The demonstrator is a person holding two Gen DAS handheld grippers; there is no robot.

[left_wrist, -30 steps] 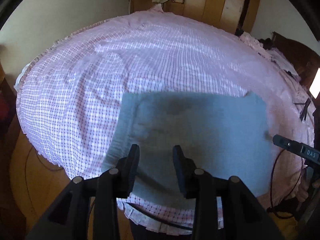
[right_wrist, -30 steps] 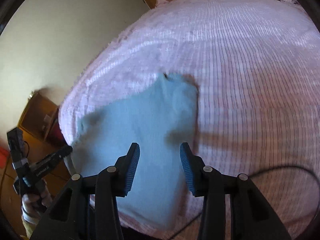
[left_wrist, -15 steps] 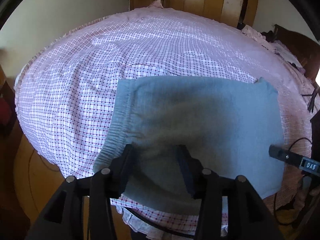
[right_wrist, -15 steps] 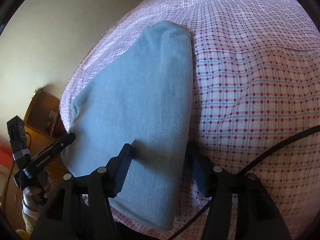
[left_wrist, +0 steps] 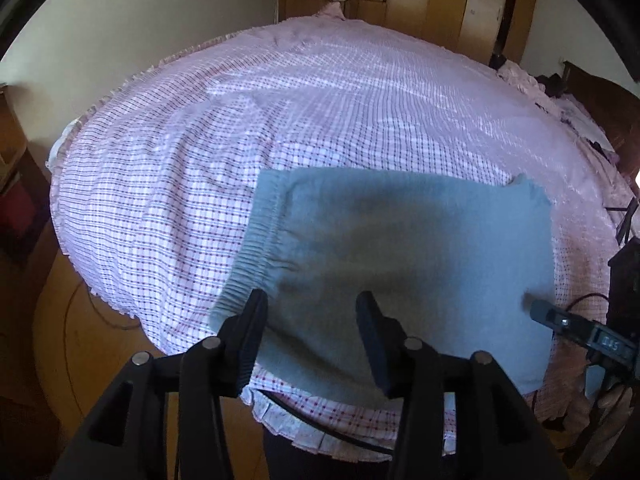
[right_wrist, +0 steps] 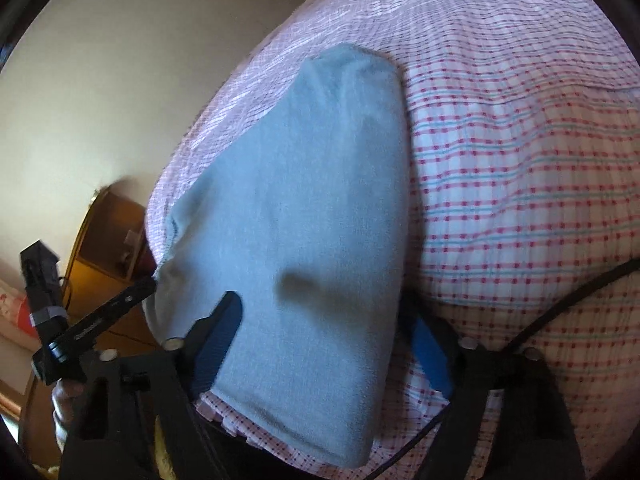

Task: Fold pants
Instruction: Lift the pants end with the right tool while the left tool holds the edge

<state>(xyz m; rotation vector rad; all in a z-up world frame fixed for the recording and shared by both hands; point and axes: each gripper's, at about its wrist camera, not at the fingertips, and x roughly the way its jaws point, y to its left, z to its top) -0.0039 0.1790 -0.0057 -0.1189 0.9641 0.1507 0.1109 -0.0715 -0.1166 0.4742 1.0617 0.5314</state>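
Observation:
The grey-blue pants (left_wrist: 404,256) lie folded into a rectangle on the pink checked bed (left_wrist: 280,120), close to its near edge, with the gathered waistband at the left. My left gripper (left_wrist: 312,340) is open and empty above the near waistband end. In the right wrist view the folded pants (right_wrist: 304,208) run away from me along the bed edge. My right gripper (right_wrist: 324,332) is open and straddles the near end of the fold; its right finger is partly hidden behind the cloth.
The bed's frilled edge (left_wrist: 312,436) runs just under the left gripper. A black cable (right_wrist: 560,300) crosses the sheet at the right. A wooden cabinet (right_wrist: 108,240) stands by the wall. Wooden wardrobe doors (left_wrist: 440,4) stand behind the bed.
The right gripper has dropped low and close onto the near end of the folded pants. The left gripper moved in, then drew back a little. Both stay open.

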